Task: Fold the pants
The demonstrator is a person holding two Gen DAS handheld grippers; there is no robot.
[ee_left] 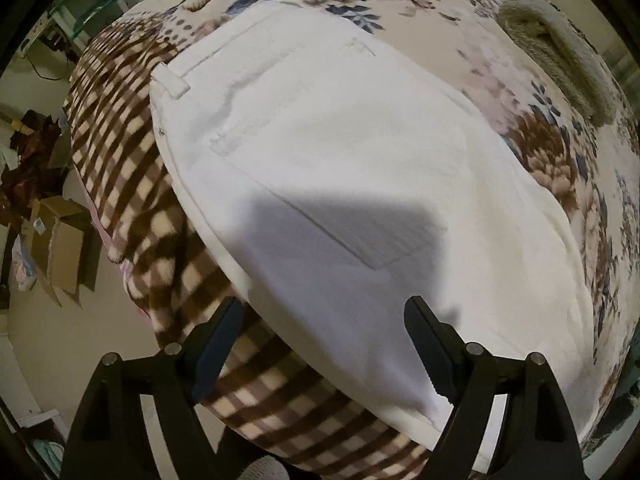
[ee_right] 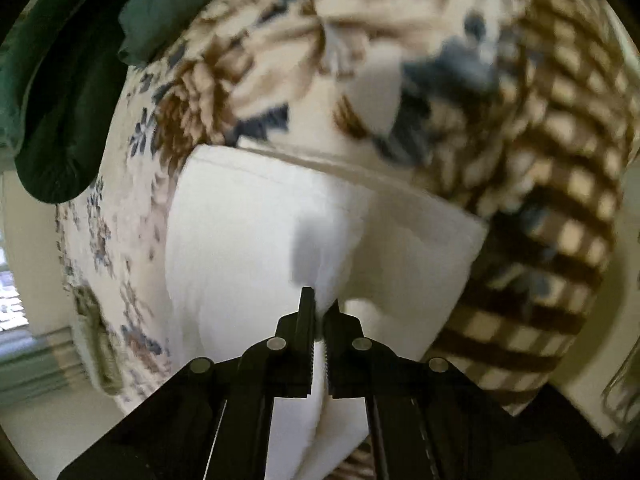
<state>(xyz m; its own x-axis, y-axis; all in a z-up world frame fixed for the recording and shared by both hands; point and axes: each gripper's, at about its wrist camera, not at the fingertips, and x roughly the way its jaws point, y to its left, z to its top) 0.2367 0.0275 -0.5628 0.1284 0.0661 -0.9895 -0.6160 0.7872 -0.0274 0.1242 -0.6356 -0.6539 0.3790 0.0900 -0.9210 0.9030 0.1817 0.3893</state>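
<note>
White cotton pants (ee_left: 340, 168) are lying flat on a floral and brown-checked fleece blanket (ee_left: 120, 168), spreading ahead of both tools. The right gripper (ee_right: 320, 308) is pinching a fold of white cloth; the left gripper (ee_left: 324, 320), jaws spread, is hovering over the near edge. Carrying the pinched layer evenly should keep the fold smooth.

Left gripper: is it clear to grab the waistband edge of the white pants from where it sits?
Probably yes. The left gripper is open over the white pants, and nothing lies between it and the waistband edge.
</note>
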